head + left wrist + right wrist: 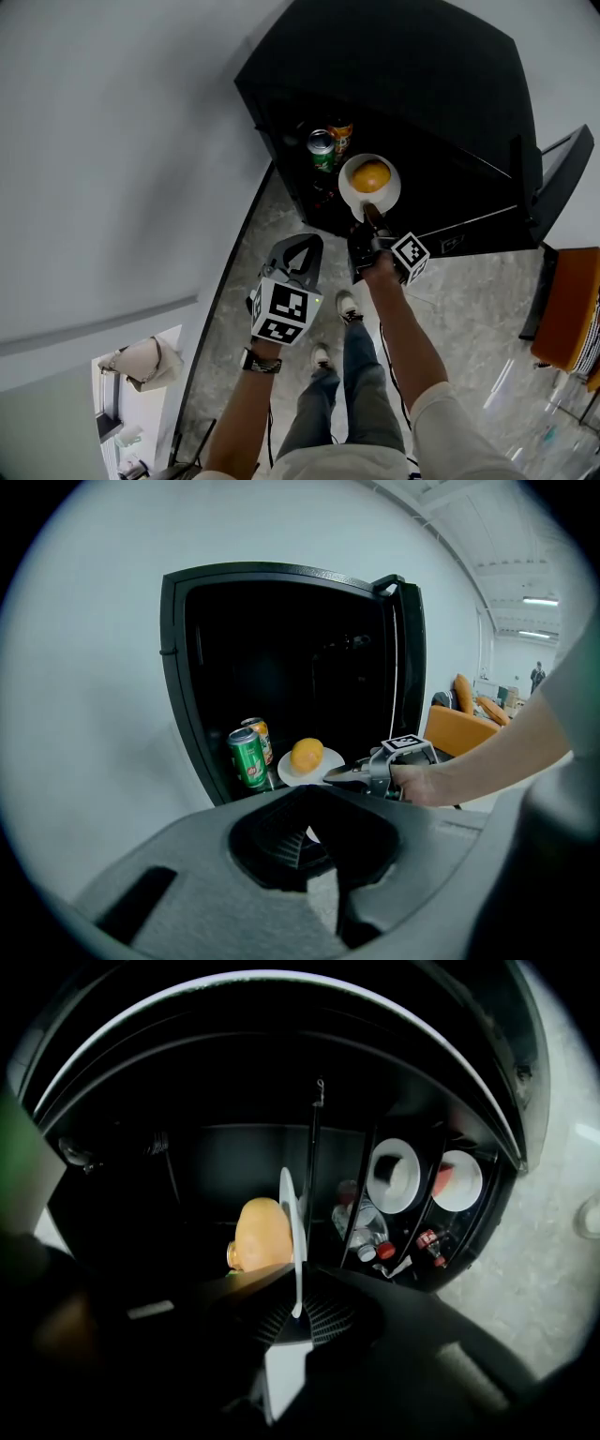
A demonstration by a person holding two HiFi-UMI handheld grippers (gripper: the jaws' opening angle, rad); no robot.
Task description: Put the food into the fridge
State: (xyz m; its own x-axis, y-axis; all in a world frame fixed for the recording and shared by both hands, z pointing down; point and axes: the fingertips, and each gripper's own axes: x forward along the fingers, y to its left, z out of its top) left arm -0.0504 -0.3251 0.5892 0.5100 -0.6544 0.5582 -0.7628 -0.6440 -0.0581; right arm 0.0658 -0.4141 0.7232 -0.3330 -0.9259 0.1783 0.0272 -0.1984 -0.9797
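Observation:
A white plate (384, 192) with an orange fruit (369, 175) on it hangs level at the mouth of the open black fridge (422, 84). My right gripper (367, 214) is shut on the plate's near rim. In the right gripper view the plate (289, 1222) shows edge-on between the pads, with the fruit (260, 1233) to its left. A green can (322, 150) and an orange can (341, 131) stand inside, just left of the plate. My left gripper (302, 244) is held back in front of the fridge, its jaw tips together with nothing in them.
The fridge door (561, 178) stands open to the right. Its shelves hold bottles (361, 1232) and two white round containers (394, 1174). An orange chair (567, 309) stands on the right. A pale wall (112, 150) runs along the left of the fridge.

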